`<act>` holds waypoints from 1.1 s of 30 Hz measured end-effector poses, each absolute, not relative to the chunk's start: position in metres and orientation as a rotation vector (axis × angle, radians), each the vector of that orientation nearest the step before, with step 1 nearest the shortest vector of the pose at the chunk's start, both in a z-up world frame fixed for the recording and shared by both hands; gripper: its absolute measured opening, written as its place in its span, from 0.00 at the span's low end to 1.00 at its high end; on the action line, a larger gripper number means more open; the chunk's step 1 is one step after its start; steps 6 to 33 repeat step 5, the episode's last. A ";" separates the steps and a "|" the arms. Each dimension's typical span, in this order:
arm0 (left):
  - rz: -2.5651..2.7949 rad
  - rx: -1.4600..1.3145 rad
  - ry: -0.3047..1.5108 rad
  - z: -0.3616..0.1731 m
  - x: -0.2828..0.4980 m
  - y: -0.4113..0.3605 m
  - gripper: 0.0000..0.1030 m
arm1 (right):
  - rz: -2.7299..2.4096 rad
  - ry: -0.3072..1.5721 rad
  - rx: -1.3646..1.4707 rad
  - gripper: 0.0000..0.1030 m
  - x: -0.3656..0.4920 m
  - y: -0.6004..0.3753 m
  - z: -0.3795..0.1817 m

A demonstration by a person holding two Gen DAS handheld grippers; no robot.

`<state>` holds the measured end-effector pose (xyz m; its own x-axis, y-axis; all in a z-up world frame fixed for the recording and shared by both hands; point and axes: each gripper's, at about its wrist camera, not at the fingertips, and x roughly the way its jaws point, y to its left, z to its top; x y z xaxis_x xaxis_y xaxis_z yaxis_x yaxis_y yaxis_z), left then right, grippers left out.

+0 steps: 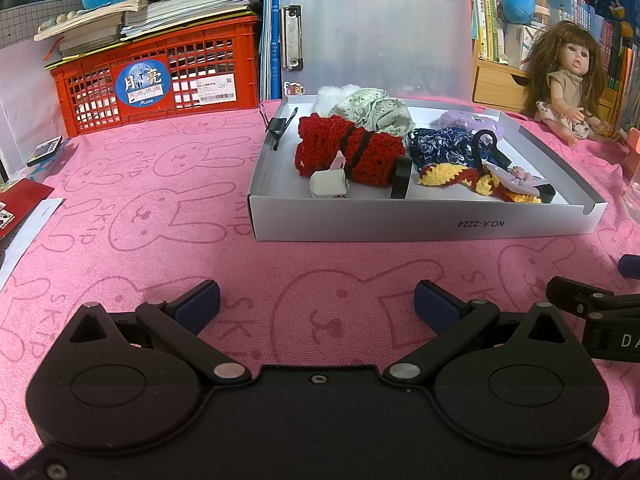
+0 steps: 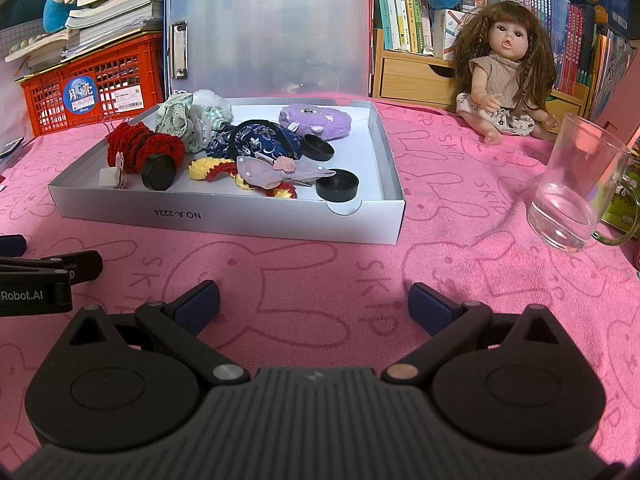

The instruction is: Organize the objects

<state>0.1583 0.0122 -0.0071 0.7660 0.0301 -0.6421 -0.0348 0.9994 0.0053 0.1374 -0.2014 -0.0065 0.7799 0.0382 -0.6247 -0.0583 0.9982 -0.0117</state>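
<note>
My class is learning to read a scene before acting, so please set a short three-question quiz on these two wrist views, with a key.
1. True or false: the left tool is shut on the red crochet piece.
2. Multiple choice: where does the glass mug stand? A) inside the white box B) on the pink cloth, right of the box C) on the red crate
3. Short answer: what sits on the pink cloth behind the mug, in front of the books?

Key
1. False: both it and the right tool are open and empty, short of the white box.
2. B
3. The doll.
</note>
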 end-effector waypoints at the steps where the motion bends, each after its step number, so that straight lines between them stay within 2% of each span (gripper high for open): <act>1: 0.035 -0.007 0.697 -0.007 0.158 0.012 1.00 | 0.052 0.674 -0.031 1.00 0.138 -0.201 -0.007; 33: 0.035 -0.007 0.697 -0.007 0.158 0.012 1.00 | 0.052 0.674 -0.031 1.00 0.137 -0.201 -0.007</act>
